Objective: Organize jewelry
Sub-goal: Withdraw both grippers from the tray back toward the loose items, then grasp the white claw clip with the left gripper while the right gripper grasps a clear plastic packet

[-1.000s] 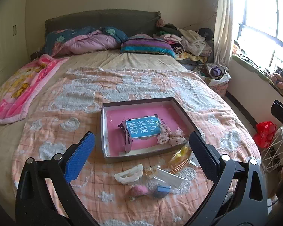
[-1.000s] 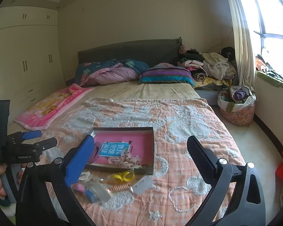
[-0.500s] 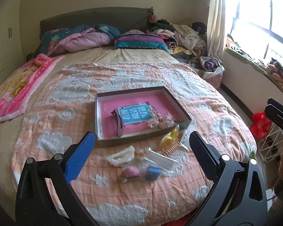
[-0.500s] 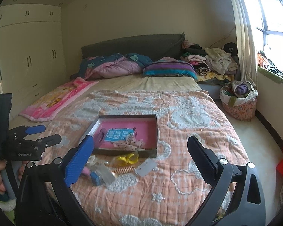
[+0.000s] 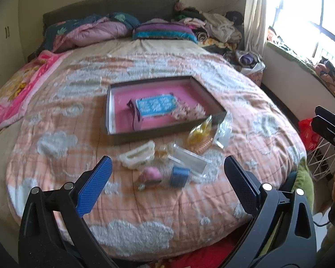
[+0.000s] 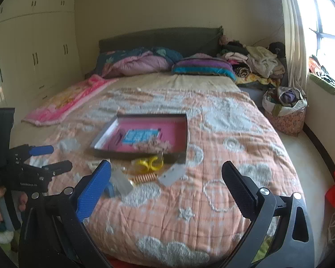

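A shallow box with a pink lining (image 5: 196, 93) (image 6: 176, 134) lies on the bed and holds a blue card (image 5: 156, 106) and a pale floral scrunchie (image 5: 189, 111). Loose items lie in front of it: a white hair claw (image 5: 138, 155), a pink piece (image 5: 150, 174), a small blue box (image 5: 178, 175), clear cases (image 5: 189, 158), a yellow item (image 5: 199, 130) (image 6: 150, 163) and an orange coil (image 6: 144, 177). My left gripper (image 5: 167, 181) is open and empty, held above the bed's near edge. My right gripper (image 6: 166, 185) is open and empty, further right.
The bed carries a peach quilt (image 5: 100, 134), a pink blanket (image 5: 17, 84) at left and pillows (image 5: 163, 31) by the headboard. Wardrobes (image 6: 33, 51) stand left. A clothes pile (image 6: 256, 62), a basket (image 6: 283, 107) and a window are at right.
Both grippers have pulled back from the bed and risen, so the box and loose items look smaller and farther. Both stayed open and empty.
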`<state>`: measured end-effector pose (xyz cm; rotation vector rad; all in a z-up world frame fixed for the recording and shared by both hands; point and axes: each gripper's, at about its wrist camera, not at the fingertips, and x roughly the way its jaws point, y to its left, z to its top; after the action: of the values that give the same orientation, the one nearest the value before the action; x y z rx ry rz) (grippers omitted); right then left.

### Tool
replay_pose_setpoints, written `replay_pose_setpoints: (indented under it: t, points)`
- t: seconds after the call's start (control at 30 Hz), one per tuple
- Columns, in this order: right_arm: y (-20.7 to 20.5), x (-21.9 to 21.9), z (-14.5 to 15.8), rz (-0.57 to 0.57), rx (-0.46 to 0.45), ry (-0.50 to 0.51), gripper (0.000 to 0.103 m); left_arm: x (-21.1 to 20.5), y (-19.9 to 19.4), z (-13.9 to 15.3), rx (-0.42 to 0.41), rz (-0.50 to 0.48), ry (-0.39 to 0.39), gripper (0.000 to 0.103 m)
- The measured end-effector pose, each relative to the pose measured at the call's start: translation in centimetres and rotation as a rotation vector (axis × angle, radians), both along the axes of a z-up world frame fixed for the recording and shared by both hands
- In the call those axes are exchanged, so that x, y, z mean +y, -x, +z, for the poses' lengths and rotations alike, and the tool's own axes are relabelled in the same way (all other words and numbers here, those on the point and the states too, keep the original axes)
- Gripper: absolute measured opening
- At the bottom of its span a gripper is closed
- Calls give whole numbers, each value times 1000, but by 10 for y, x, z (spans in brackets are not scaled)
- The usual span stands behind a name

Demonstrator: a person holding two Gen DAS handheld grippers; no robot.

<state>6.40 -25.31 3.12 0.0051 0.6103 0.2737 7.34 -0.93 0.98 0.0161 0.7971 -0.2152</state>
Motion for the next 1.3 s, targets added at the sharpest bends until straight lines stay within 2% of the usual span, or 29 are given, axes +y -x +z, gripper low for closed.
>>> replay_pose_setpoints:
  t: [0.23,0.57,1.0,1.07,1.13,1.3]
  points:
    - [-1,5,-30,41,72,13,99,4,3,-28,64,2,1,94]
    - [-11,19,-53,106,135,22,99,13,4,-72,165,2,-7,94]
    - [-41,61,-97,218,251,15,98,59,-31,-86,175,125,17,94]
    - [-48,64,-104,218,267,10,96,63,-40,-87,177,132,34,94]
    - [-58,68,-112,220,296,-1,86,65,-50,-89,185,136,47,94]
    - [-80,76,-129,216,350,-32,76,68,-76,-96,214,129,86,94]
